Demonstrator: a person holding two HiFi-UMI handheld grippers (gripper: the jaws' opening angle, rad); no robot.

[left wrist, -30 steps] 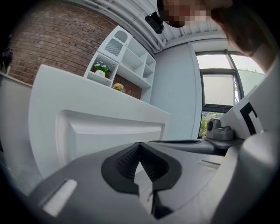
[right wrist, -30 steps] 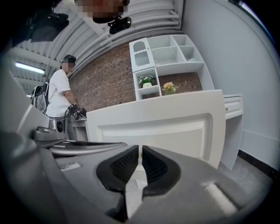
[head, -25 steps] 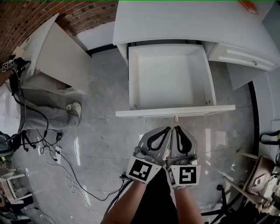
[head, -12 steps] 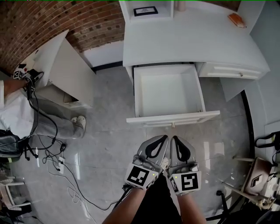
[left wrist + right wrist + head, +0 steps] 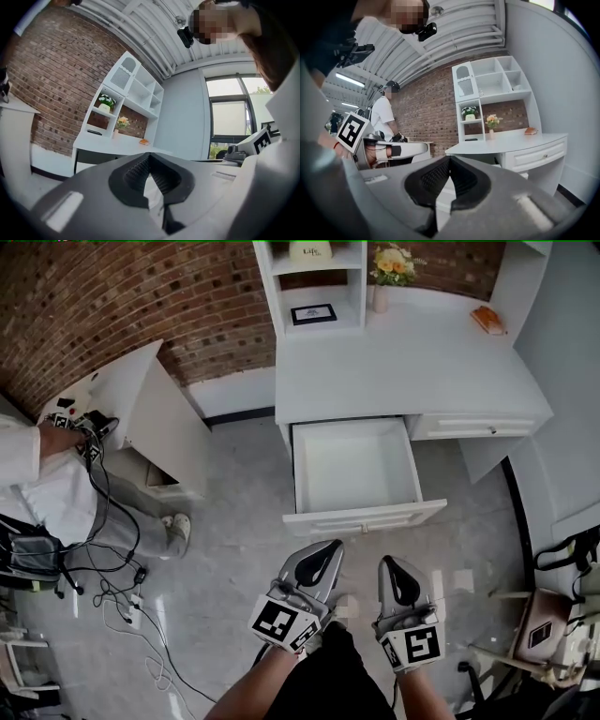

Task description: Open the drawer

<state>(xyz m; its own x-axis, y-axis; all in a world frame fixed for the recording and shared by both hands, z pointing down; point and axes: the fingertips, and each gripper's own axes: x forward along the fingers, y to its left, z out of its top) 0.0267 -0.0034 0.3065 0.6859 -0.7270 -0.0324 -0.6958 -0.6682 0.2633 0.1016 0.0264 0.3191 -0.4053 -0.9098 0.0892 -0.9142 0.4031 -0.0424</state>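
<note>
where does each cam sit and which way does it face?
Head view: on the person's head, steeply down at the open drawer; left gripper, right gripper and forearms show.
Left gripper view: on that gripper, level along its shut jaws toward the desk; right gripper at right.
Right gripper view: likewise toward the desk; left gripper at left.
Shared: both gripper views see the flower vase.

Left hand-held gripper [image 5: 332, 548]: shell was grey, with a black oval opening.
Right hand-held gripper [image 5: 387, 566]: matched, grey with a black opening.
Marker cubes [image 5: 279, 622]: faces were white, bearing black square codes.
Pads [image 5: 137, 172]: were black and ribbed.
Clothing [image 5: 333, 676]: was black.
</note>
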